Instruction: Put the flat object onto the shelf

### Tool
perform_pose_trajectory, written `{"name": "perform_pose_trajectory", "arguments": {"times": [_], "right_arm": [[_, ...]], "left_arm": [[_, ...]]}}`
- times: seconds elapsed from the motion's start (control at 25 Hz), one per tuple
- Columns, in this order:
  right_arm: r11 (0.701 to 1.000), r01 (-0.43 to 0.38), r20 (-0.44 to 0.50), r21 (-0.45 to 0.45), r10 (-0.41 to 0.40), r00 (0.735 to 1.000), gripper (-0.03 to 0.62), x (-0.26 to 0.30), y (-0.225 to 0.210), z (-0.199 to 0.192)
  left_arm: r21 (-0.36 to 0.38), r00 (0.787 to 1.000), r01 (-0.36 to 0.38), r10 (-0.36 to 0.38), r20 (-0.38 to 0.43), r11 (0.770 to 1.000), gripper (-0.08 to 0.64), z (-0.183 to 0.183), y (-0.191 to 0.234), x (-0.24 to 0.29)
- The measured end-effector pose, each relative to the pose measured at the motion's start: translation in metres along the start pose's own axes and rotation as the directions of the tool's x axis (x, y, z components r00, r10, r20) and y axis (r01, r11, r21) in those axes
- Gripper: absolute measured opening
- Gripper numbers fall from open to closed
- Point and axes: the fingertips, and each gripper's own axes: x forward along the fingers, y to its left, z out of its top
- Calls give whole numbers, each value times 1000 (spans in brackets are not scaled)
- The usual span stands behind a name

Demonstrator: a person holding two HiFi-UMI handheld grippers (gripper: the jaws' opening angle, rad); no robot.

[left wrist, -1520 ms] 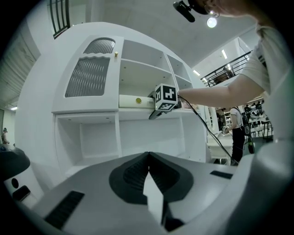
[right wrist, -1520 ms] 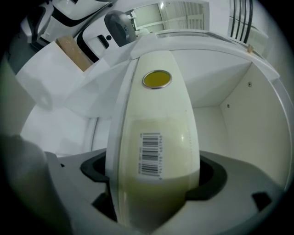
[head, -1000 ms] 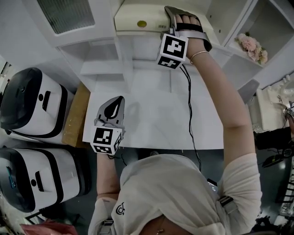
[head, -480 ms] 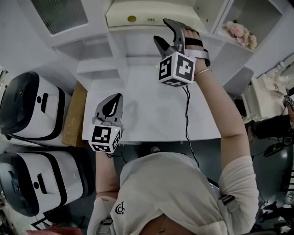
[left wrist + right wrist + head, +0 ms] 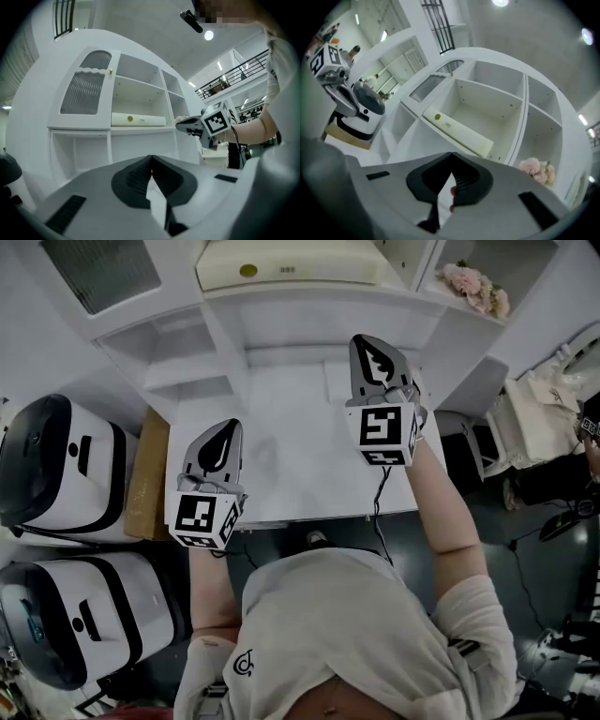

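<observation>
The flat cream object (image 5: 281, 263) lies on the white shelf unit's middle shelf (image 5: 309, 294), also visible in the left gripper view (image 5: 138, 120) and the right gripper view (image 5: 457, 131). My right gripper (image 5: 363, 339) hovers over the white table (image 5: 291, 456), well back from the shelf, shut and empty; its jaws meet at the tip (image 5: 452, 154). My left gripper (image 5: 230, 424) hangs over the table's left part, shut with nothing in it (image 5: 151, 157). The left gripper view shows the right gripper (image 5: 187, 124) at the right of the shelf.
Two white-and-black appliances (image 5: 56, 460) (image 5: 66, 606) stand left of the table, beside a wooden board (image 5: 145, 474). Pink flowers (image 5: 473, 282) sit in the shelf unit's right compartment. A ribbed cabinet door (image 5: 98, 268) is at the upper left.
My right gripper has drawn back from the shelf toward the table's near side and its jaws have gone from open to shut. The flat object stays on the shelf. The left gripper has barely moved.
</observation>
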Motion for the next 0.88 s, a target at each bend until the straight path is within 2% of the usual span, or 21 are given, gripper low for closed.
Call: {"name": "perform_pose_trajectory", "arguments": {"times": [0.2, 0.32, 0.44, 0.76, 0.88], "right_arm": [[979, -54, -16, 197, 58, 998, 9, -28, 21, -32], [941, -83, -38, 329, 100, 994, 9, -42, 35, -57], [904, -114, -30, 411, 139, 990, 8, -56, 46, -69], [842, -261, 79, 471, 255, 964, 6, -86, 68, -58], [851, -272, 108, 448, 251, 962, 6, -86, 68, -53]], "left_arm": [[-17, 997, -27, 28, 73, 999, 12, 15, -1, 3], [-21, 997, -18, 19, 78, 1000, 12, 15, -6, 7], [-9, 998, -2, 3, 69, 1000, 12, 16, -10, 12], [-4, 999, 20, -20, 47, 1000, 12, 10, -17, 24], [-6, 999, 34, -34, 34, 999, 12, 4, -22, 28]]}}
